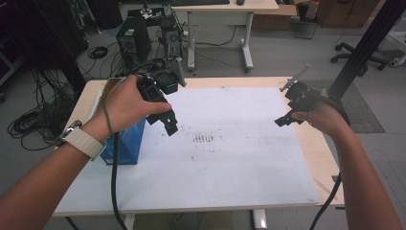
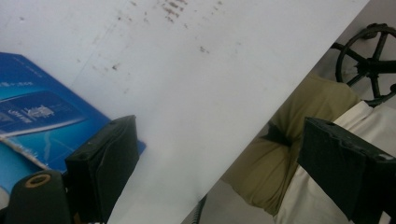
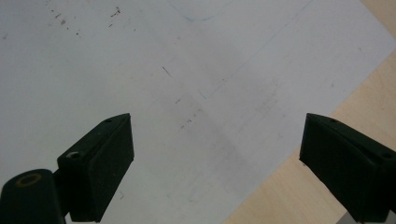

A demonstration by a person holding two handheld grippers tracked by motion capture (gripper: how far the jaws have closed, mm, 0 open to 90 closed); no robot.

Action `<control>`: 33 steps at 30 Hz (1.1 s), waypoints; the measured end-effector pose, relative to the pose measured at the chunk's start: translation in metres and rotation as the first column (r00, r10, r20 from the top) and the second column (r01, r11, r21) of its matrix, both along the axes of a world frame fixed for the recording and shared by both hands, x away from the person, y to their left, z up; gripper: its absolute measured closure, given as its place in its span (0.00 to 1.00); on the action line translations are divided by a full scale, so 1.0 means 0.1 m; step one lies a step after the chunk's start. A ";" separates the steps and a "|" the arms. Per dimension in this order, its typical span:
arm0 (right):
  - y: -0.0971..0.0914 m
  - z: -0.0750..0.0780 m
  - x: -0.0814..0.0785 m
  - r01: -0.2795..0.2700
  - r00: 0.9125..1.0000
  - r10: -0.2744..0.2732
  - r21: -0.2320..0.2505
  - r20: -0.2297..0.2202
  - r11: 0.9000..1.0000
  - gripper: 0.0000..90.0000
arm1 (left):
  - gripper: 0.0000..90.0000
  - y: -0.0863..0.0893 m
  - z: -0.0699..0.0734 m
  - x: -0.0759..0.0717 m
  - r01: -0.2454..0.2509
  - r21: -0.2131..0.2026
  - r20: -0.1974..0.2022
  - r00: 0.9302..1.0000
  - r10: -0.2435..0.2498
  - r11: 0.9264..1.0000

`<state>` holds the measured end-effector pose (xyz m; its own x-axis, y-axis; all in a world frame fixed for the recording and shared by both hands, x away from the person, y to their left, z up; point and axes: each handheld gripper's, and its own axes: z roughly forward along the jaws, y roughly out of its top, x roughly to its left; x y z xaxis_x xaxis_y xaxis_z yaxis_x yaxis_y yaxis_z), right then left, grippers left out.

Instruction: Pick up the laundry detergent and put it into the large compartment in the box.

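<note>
A person holds my left gripper (image 1: 165,122) above the left part of the white sheet (image 1: 225,163), next to a blue box (image 1: 127,143). In the left gripper view my left gripper (image 2: 219,168) stands open, nothing between its black fingers (image 2: 105,163), with the blue box (image 2: 42,121) at the left. My right gripper (image 1: 287,119) is held over the sheet's right edge. The right gripper view shows my right gripper (image 3: 217,163) open and empty above the white sheet (image 3: 163,93).
The wooden table (image 1: 321,153) carries the stained white sheet. Behind it on the floor lie a black computer case (image 1: 133,40), cables (image 1: 36,120) and another desk (image 1: 225,9). A black post (image 1: 364,48) rises at the right. An office chair base (image 2: 369,60) is seen below the table edge.
</note>
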<state>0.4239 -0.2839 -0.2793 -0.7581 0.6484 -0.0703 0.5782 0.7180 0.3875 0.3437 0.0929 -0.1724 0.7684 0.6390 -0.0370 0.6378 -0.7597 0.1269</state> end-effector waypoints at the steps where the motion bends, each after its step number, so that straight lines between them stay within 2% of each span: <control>1: 0.00 0.00 0.00 -0.001 1.000 0.001 0.000 0.000 1.000 0.11 | 0.14 -0.01 -0.01 -0.01 0.003 0.000 0.002 1.000 -0.003 1.000; 9: 0.02 0.01 0.01 -0.002 1.000 0.002 0.000 -0.001 1.000 0.11 | 0.14 -0.11 -0.04 -0.08 0.034 0.006 0.009 0.999 -0.034 0.999; 17: 0.01 0.06 0.00 -0.001 1.000 0.001 0.000 0.007 1.000 0.11 | 0.14 -0.25 -0.11 -0.11 0.060 0.008 -0.004 0.998 -0.060 0.998; 33: 0.03 0.06 -0.01 -0.010 1.000 0.010 0.005 0.010 1.000 0.11 | 0.14 -0.30 -0.16 -0.16 0.070 0.009 0.003 0.998 -0.070 0.998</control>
<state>0.4229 -0.2809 -0.2732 -0.7640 0.6409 -0.0749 0.5667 0.7219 0.3970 0.3282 0.0626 -0.1881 0.8111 0.5842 -0.0290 0.5830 -0.8032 0.1224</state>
